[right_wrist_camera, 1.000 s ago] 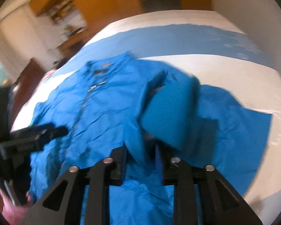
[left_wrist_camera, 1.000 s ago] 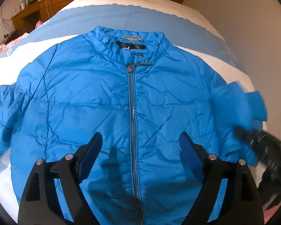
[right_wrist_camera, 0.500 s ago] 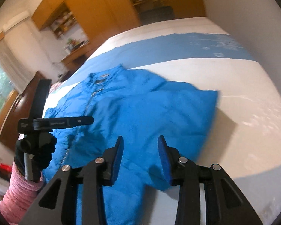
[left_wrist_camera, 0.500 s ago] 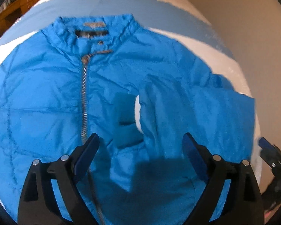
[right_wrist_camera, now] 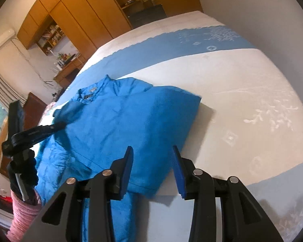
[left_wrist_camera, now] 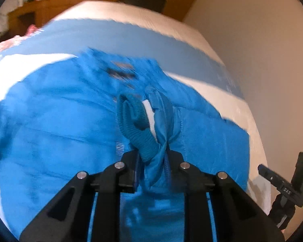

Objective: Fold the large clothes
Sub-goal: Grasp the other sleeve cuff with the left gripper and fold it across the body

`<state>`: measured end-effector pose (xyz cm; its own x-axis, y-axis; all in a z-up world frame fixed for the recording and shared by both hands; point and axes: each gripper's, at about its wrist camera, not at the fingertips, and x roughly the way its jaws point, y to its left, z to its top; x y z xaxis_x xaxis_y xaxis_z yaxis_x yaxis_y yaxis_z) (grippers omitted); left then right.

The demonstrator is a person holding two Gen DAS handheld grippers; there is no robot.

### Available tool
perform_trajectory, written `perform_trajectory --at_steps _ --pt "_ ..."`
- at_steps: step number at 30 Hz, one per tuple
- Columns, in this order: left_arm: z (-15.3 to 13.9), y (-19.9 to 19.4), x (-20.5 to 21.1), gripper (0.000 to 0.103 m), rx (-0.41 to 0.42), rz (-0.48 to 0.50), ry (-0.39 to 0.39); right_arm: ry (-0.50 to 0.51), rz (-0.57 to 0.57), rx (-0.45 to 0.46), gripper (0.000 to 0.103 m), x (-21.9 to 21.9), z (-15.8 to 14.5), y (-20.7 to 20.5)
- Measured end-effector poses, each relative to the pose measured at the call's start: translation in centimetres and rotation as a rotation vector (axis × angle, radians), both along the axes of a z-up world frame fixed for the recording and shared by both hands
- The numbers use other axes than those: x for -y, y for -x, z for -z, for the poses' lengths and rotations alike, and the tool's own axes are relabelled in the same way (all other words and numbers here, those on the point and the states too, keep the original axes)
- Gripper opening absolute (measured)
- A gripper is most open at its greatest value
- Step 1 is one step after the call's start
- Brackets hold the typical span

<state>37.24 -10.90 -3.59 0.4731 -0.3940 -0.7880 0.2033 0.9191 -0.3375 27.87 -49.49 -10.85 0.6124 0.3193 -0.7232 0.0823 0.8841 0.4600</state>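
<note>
Meanwhile, left hand-held gripper [left_wrist_camera: 152, 164] closing on jacket [left_wrist_camera: 60, 125] cuff [left_wrist_camera: 138, 129], right hand-held gripper [right_wrist_camera: 152, 171] spread.

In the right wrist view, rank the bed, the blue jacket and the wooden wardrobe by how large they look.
1. bed, fills most of the frame.
2. blue jacket.
3. wooden wardrobe, though it stands far back, so its true size is unsure.

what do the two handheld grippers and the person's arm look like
Both grippers, left gripper and right gripper, are matte black angular plastic frames with silver round rivets and flat blue finger pads. The person wears a black glove and a fuzzy pink knit sleeve.
</note>
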Motion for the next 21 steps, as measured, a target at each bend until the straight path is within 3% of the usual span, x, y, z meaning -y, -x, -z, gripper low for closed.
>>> perform_trajectory --at_steps 5,8,14,21 --pt "-1.9 -0.8 -4.6 0.018 0.052 -0.113 -0.046 -0.045 -0.079 -0.003 0.039 -2.1 0.2 -3.0" --pt "-1.9 -1.2 -7.6 0.018 0.041 -0.184 -0.078 -0.037 -0.132 -0.034 0.039 -4.3 0.7 -5.0" --pt "2.0 -2.7 -10.7 0.019 -0.072 -0.226 -0.14 0.024 -0.155 -0.097 0.039 -7.3 2.5 -7.3" --pt "5.8 -3.7 -11.9 0.032 -0.126 -0.214 -0.113 0.034 -0.13 -0.163 0.034 -7.4 5.0 -8.0"
